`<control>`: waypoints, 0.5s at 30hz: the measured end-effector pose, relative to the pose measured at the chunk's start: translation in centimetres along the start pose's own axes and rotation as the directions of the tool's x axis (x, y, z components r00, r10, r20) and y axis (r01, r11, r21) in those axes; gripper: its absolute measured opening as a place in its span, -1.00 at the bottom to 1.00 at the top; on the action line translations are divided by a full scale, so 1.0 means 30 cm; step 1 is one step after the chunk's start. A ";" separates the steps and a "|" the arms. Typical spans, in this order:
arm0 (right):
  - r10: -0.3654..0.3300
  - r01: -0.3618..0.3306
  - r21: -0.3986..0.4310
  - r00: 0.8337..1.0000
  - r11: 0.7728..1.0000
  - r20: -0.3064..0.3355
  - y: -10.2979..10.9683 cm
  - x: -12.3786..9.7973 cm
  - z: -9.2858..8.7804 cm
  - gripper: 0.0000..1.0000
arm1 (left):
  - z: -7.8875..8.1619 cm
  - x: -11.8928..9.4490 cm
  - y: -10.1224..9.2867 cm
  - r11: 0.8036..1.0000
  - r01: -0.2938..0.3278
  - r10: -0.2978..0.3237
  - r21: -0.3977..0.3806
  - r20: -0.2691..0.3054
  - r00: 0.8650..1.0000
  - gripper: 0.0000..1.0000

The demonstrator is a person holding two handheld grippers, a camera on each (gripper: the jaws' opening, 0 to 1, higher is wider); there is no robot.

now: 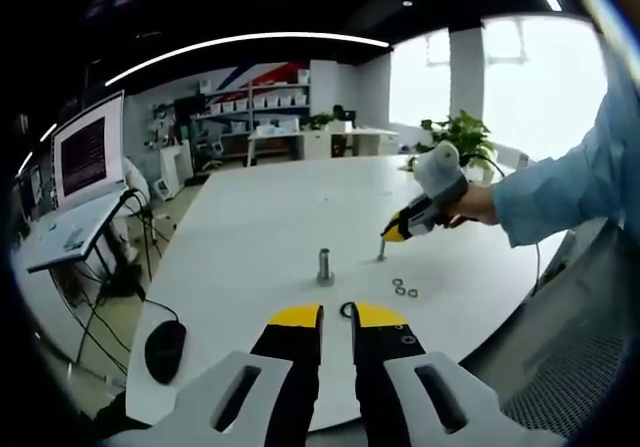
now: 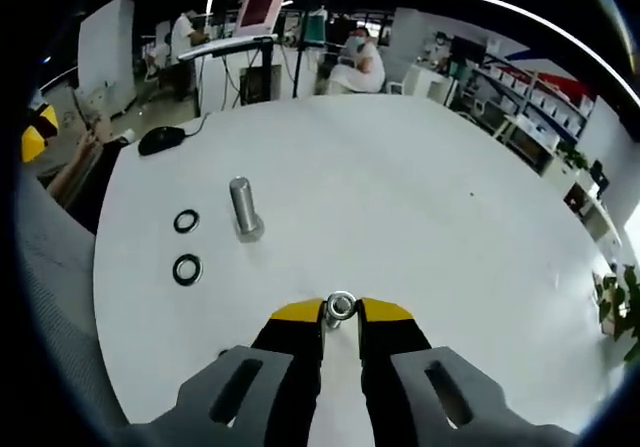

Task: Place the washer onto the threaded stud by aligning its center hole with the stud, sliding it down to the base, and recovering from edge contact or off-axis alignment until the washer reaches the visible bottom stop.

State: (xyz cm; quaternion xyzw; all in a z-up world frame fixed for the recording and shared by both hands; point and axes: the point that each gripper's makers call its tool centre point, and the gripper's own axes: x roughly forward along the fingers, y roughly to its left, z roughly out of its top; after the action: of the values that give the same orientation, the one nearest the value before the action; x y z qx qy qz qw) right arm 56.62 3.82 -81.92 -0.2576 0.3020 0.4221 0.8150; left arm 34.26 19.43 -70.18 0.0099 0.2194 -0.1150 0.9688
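Yellow-tipped black jaws of the right gripper [image 2: 341,310] stand nearly together in the right gripper view, with a small silver washer [image 2: 341,305] at the tips, sitting at the top of a short grey threaded stud [image 1: 381,250]; whether the jaws pinch it I cannot tell. In the left gripper view the left gripper [image 1: 336,315] hangs over the near edge of the round white table [image 2: 420,197], jaws a narrow gap apart and holding nothing; a dark ring [image 1: 346,310] lies on the table just past its tips.

One taller grey bolt [image 2: 243,207] stands upright left of the stud, well apart from it. Two black rubber rings [image 2: 186,245] lie side by side beyond it, near the rim. One black computer mouse [image 2: 161,140] sits at the far edge.

Most of the tabletop is bare. Around it are desks, shelves, a lit monitor [image 1: 88,152] and a potted plant [image 1: 462,135].
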 end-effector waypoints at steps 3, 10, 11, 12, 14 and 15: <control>0.009 -0.009 -0.008 1.000 1.000 -0.007 0.006 0.006 -0.006 -0.71 | -0.001 0.000 0.000 1.000 0.000 0.000 -0.001 -0.001 1.000 -0.82; 0.008 -0.008 -0.010 1.000 1.000 -0.002 0.003 -0.002 -0.015 -0.64 | -0.002 0.001 0.000 1.000 0.000 0.000 0.000 -0.003 1.000 -0.82; 0.006 -0.006 -0.008 1.000 1.000 0.000 0.003 -0.003 -0.015 -0.64 | -0.002 0.001 -0.001 1.000 0.000 0.000 -0.001 -0.004 1.000 -0.82; 0.006 -0.006 -0.008 1.000 1.000 0.001 0.003 -0.005 -0.019 -0.64 | -0.002 0.001 0.000 1.000 0.000 0.000 -0.001 -0.004 1.000 -0.82; 0.004 -0.004 0.005 1.000 1.000 0.001 0.004 -0.007 -0.029 -0.65 | -0.002 0.001 0.000 1.000 0.000 0.000 -0.001 -0.005 1.000 -0.82; 0.005 -0.005 0.011 1.000 1.000 0.000 0.005 -0.007 -0.035 -0.65 | -0.003 0.001 -0.001 1.000 0.000 0.000 -0.001 -0.005 1.000 -0.82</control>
State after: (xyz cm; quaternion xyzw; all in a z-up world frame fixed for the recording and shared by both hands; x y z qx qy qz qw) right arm 56.10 3.08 -82.50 -0.2523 0.3050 0.4223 0.8155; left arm 34.24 19.40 -70.27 0.0099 0.2219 -0.1150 0.9682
